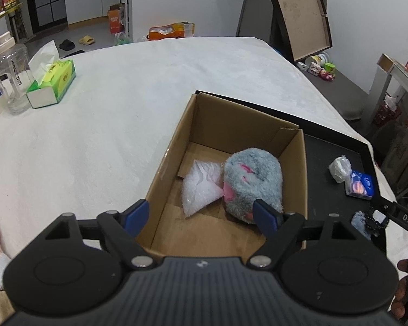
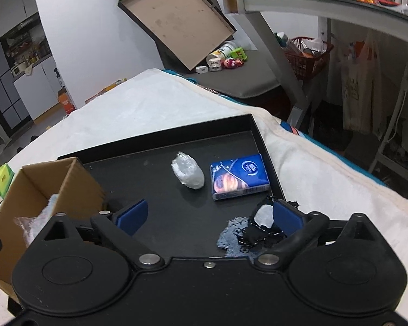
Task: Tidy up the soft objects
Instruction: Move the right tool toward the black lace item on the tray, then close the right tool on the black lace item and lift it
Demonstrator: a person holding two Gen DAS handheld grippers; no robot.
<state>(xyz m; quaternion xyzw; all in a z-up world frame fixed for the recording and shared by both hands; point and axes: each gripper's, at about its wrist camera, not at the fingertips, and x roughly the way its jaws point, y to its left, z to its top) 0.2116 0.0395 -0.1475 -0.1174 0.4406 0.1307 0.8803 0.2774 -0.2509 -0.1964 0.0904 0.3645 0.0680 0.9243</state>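
Both claws gape empty: left claw [image 1: 201, 217] over the box [image 1: 299, 168], right claw [image 2: 208, 217] must next grip the rag [image 2: 242, 237] at the tray's [image 2: 155, 149] near edge.

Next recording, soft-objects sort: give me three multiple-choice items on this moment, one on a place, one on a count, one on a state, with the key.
1. Where does the grey plush toy lie?
A. on the black tray
B. in the cardboard box
C. on the white cover

2. How many things lie in the cardboard box?
A. two
B. four
C. none

3. How do the right tongs stand?
A. shut on the tissue pack
B. shut on nothing
C. open, holding nothing

Key: 1 B, the toy rests on the box floor beside the clear plastic bag. 2 A, only toy and bag show inside. 3 C, the blue pads stand wide apart over the black tray, with the blue tissue pack lying beyond them.
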